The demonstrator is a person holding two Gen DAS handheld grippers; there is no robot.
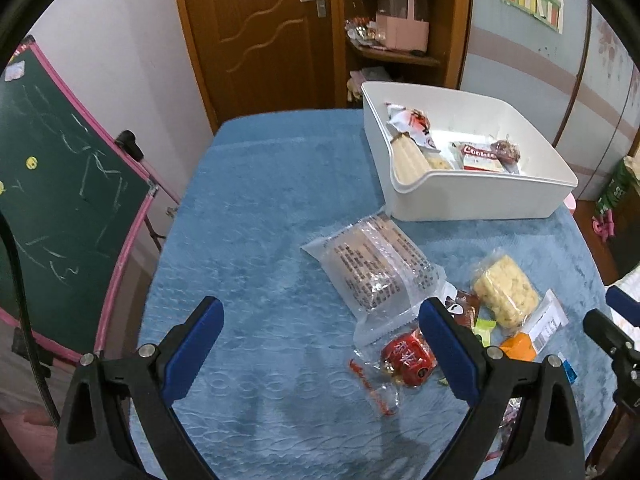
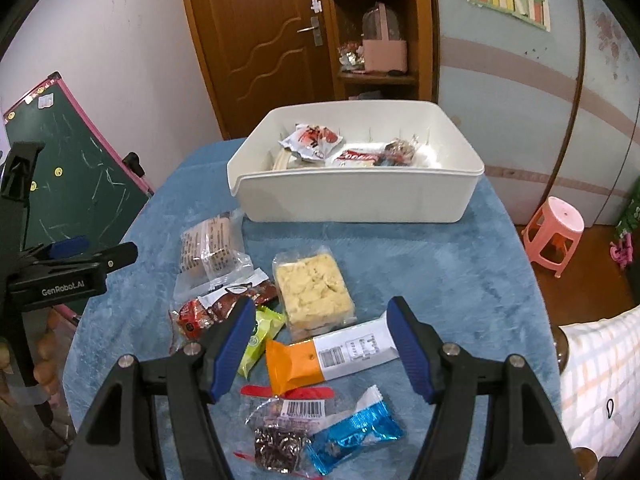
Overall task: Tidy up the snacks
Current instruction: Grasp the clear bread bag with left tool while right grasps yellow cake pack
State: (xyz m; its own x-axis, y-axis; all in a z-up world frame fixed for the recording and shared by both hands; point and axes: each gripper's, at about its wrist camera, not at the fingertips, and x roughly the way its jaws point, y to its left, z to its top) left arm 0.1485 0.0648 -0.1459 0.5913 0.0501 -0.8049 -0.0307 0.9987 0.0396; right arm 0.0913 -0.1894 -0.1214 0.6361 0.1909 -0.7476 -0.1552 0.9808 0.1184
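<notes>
We see the left gripper (image 1: 320,344) with its jaws spread wide and nothing between them, hanging over the blue cloth (image 1: 256,208) beside a red candy packet (image 1: 408,358). The right gripper (image 2: 322,346) is also parted, empty, with an orange-and-white wrapper (image 2: 332,354) lying on the cloth below. Loose snacks sit in front of the white bin (image 2: 360,200), which already holds several packets.

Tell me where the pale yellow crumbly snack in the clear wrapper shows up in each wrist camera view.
Left wrist view: the yellow crumbly snack lies lower right, right of the left gripper.
Right wrist view: the same snack lies at centre, just beyond the right gripper.
Shared landmark: the white bin sits beyond the snack in both.
</notes>
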